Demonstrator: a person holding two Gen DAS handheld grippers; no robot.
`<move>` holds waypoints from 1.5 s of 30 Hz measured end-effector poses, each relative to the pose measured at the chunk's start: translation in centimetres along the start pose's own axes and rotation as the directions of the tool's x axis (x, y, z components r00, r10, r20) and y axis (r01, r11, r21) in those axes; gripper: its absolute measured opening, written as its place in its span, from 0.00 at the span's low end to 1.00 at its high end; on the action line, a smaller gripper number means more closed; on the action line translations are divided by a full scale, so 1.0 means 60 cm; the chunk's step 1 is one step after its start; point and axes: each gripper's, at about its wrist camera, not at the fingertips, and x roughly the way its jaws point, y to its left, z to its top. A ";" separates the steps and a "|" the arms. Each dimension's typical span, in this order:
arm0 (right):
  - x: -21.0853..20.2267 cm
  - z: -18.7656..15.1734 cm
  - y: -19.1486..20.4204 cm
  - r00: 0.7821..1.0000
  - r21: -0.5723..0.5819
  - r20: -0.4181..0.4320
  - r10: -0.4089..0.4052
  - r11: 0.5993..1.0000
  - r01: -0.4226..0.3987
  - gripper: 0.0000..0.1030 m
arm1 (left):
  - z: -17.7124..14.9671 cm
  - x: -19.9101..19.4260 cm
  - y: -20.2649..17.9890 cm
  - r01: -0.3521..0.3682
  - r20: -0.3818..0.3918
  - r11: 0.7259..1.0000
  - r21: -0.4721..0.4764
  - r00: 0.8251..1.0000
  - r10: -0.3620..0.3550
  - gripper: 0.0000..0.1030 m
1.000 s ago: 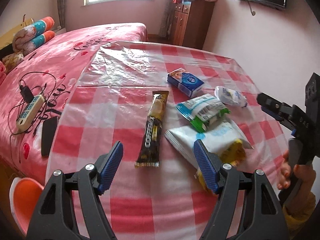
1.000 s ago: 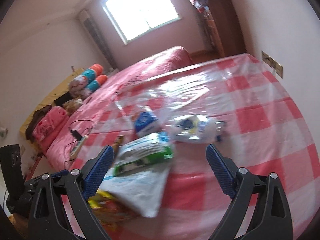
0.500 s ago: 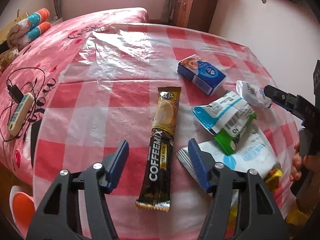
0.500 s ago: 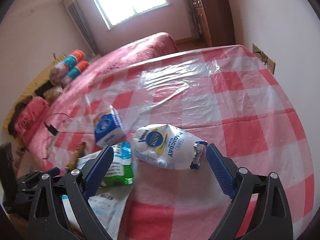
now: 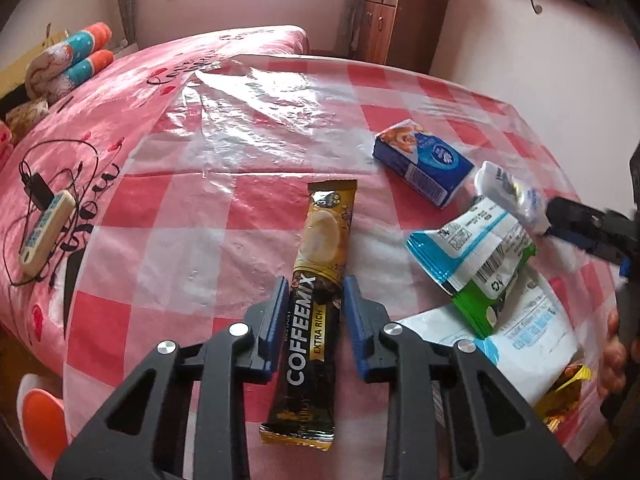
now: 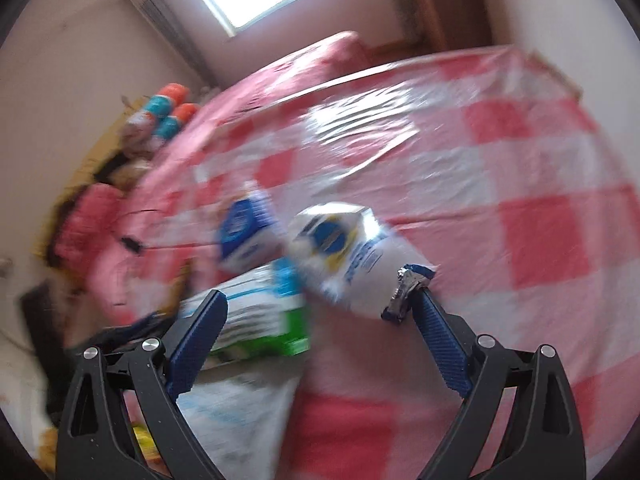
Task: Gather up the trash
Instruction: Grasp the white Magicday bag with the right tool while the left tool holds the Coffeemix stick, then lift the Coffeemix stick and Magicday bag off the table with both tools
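We saw the black-and-gold foil coffee sachet [image 5: 310,312] lying flat on the red-checked table [image 5: 192,216] between our left gripper's [image 5: 316,312] closing jaws, nearly touching

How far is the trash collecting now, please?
Nothing looks collected yet. In hand: the left gripper jaws are closing around the coffee sachet; the right gripper is open by the white wrapper. Left on the table: blue box, green-and-white packets.

Glossy foil coffee sachet [image 5: 316,280] on shiny (crinkled) plastic tablecloth [image 5: 248,120].
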 end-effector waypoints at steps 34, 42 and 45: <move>0.034 0.002 0.028 0.952 -0.280 0.111 -0.286 0.910 0.306 0.44 | -0.003 0.002 0.001 -0.007 0.040 1.000 -0.022 0.999 0.008 0.21; 0.018 -0.006 0.018 0.964 -0.230 0.111 -0.241 0.938 0.261 0.43 | -0.025 -0.019 0.011 0.031 0.045 0.998 -0.049 0.999 -0.028 0.20; 0.006 -0.010 0.016 0.967 -0.207 0.127 -0.219 0.948 0.242 0.43 | -0.034 -0.029 0.012 0.041 0.051 0.998 -0.049 0.998 -0.039 0.20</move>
